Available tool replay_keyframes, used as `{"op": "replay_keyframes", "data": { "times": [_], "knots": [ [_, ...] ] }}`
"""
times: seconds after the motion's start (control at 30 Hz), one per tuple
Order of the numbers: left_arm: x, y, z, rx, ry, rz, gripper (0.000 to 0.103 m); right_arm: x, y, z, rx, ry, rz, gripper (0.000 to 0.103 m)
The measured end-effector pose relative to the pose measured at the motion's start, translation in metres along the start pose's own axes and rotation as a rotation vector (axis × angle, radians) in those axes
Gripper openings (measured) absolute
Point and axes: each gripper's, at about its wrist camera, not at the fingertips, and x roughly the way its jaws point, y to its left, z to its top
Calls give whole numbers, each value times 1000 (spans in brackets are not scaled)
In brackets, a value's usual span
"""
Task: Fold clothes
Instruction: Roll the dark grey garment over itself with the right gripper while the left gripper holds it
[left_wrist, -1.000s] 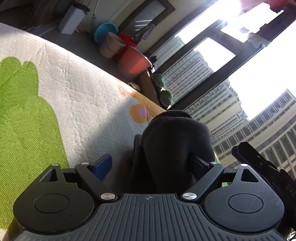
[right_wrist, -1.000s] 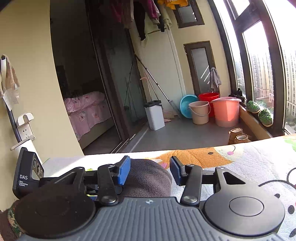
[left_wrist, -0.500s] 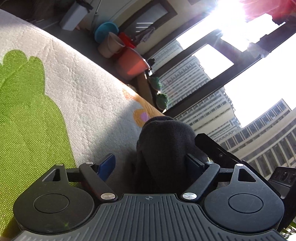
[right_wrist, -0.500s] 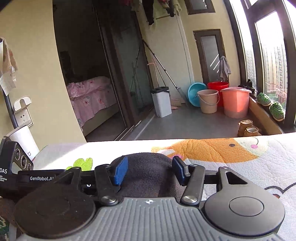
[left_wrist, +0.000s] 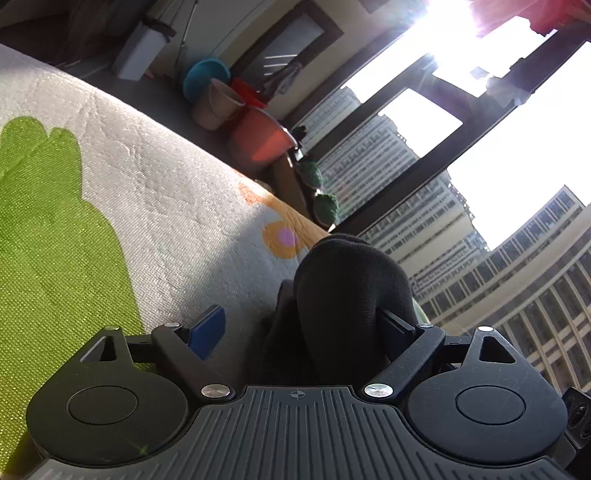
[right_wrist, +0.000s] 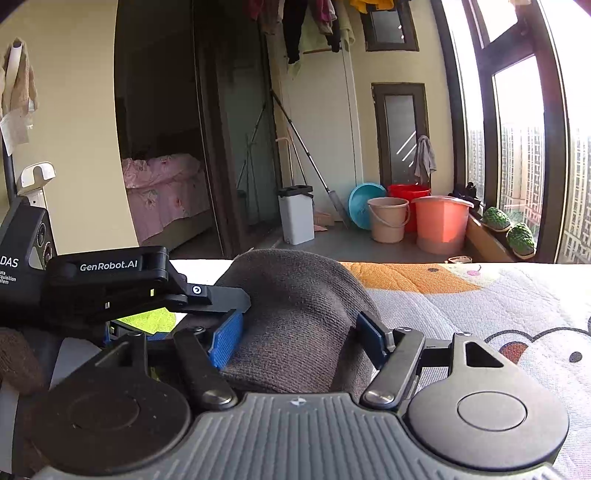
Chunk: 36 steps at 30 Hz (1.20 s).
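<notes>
A dark knitted garment (left_wrist: 351, 288) sits bunched on the cartoon-print quilted mat (left_wrist: 147, 184). My left gripper (left_wrist: 301, 321) straddles it with jaws opening. Its right pad lies against the fabric and its left blue pad (left_wrist: 207, 328) stands clear. In the right wrist view the same garment (right_wrist: 295, 306) fills the gap of my right gripper (right_wrist: 299, 321), whose jaws are opening. The fabric brushes both pads without being squeezed. The left gripper's body (right_wrist: 110, 273) reaches in from the left, close to the right one.
The mat (right_wrist: 480, 306) ends at a far edge. Beyond it, on the floor, stand buckets (right_wrist: 439, 225), a blue basin (right_wrist: 365, 203) and a mop bin (right_wrist: 295, 218). Green items (right_wrist: 496, 219) sit on the window ledge. A brown-gloved hand (right_wrist: 18, 358) shows at lower left.
The right gripper's jaws have spread apart and it has sunk toward the mat with the garment. The left gripper has stayed about where it was, still wide.
</notes>
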Motion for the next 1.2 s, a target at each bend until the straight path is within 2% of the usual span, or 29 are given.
{"op": "replay_keyframes", "data": {
  "times": [0.1, 0.17, 0.23, 0.3, 0.37, 0.4, 0.5, 0.57, 0.7, 0.77, 0.87, 0.93, 1.0, 1.03, 1.2],
  "knots": [
    [1, -1, 0, -1, -1, 0, 93, -13, -1, 5, 34, -7, 38, 79],
    [2, -2, 0, 0, -1, 0, 93, -12, 12, 3, -32, 6, 43, 83],
    [3, -3, 0, 1, -1, 0, 93, 2, 25, -3, -102, 72, 17, 87],
    [3, -3, 1, 4, -1, 2, 93, 9, 31, -10, -145, 58, -14, 90],
    [3, -3, 2, -5, 2, 5, 92, 10, 30, -9, -142, 67, -7, 90],
    [1, -4, 4, -15, 1, 3, 89, 10, 29, -9, -142, 69, -5, 90],
    [-11, -15, 10, -5, -34, -15, 65, 10, 28, -11, -150, 71, 0, 90],
    [-20, -24, 16, 19, -81, -13, 65, 8, 30, -11, -152, 70, 1, 91],
    [-19, -43, 31, 36, -94, -62, 52, 8, 30, -12, -145, 69, 10, 92],
    [-11, -51, 35, 38, -78, -114, 46, 8, 29, -13, -141, 70, 15, 92],
    [17, -54, 34, 8, 3, -118, 45, 10, 28, -13, -139, 85, 8, 98],
    [31, -40, 35, -73, 49, -116, 24, 12, 27, -13, -136, 100, -9, 97],
    [36, -25, 37, -143, 73, -122, 17, 11, 25, -13, -122, 97, 1, 98],
    [36, -22, 37, -149, 76, -116, 8, 10, 24, -13, -116, 95, 9, 98],
    [33, -24, 33, -91, 60, -67, 6, 5, 22, -12, -99, 76, 26, 98]
  ]
}}
